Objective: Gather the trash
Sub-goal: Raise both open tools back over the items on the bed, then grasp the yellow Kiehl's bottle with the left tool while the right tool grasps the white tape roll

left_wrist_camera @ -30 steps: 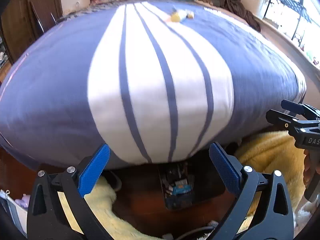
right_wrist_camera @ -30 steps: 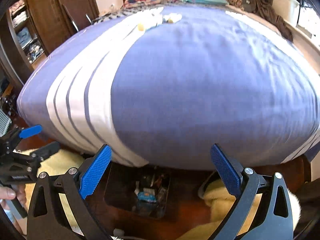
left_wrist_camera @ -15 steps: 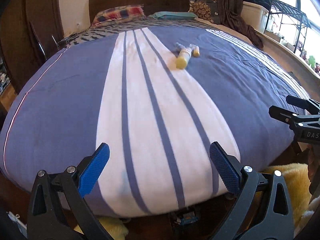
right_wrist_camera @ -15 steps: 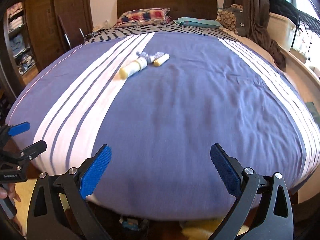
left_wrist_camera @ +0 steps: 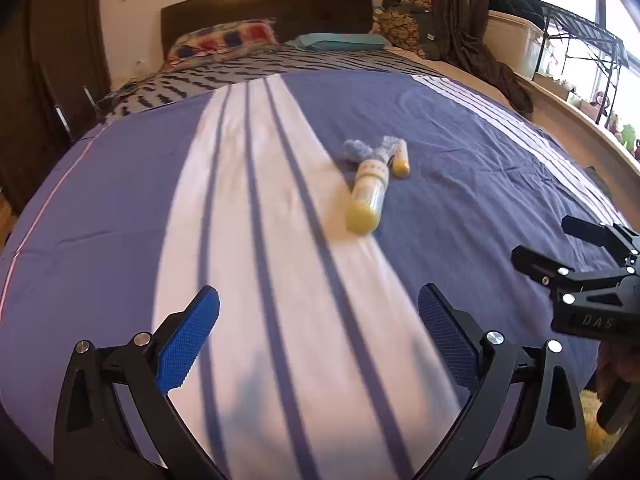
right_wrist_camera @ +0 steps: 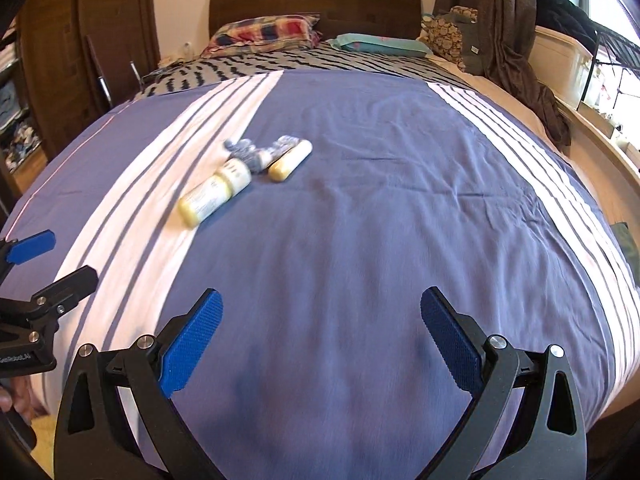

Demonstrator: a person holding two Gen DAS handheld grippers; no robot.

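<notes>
From the left wrist view, the left claw (left_wrist_camera: 318, 316) hangs spread wide and empty over the foot end of the bed (left_wrist_camera: 120, 184), above the white striped band of the cover. The trash lies in a small cluster toward the middle of the bed: a large yellow bottle (left_wrist_camera: 366, 200) on its side with its base toward the foot edge, a small yellow tube (left_wrist_camera: 401, 160) just beside it, and some crumpled blue-grey stuff (left_wrist_camera: 362, 150) touching their far ends; what that stuff is I cannot tell. The right claw (left_wrist_camera: 560, 246) shows at the right edge, well apart from the pile.

From the right wrist view, the right claw (right_wrist_camera: 320, 320) is likewise parted and holding nothing, over the plain blue part of the cover. The large yellow bottle (right_wrist_camera: 214, 194), small yellow tube (right_wrist_camera: 290, 162) and crumpled blue-grey stuff (right_wrist_camera: 252, 154) sit ahead and to the left, on the edge of the white band. The left claw (right_wrist_camera: 52, 258) appears at the left edge.

I would say this is the reach toward the first piece, nothing collected yet. The next move calls for closing in on the bottle, the nearest item, across its width. Nothing stands in the way; the pillows (right_wrist_camera: 264, 32) at the headboard end and the dark clothing (right_wrist_camera: 536, 92) on the right side are well clear. The round bottle might roll on the soft cover.
</notes>
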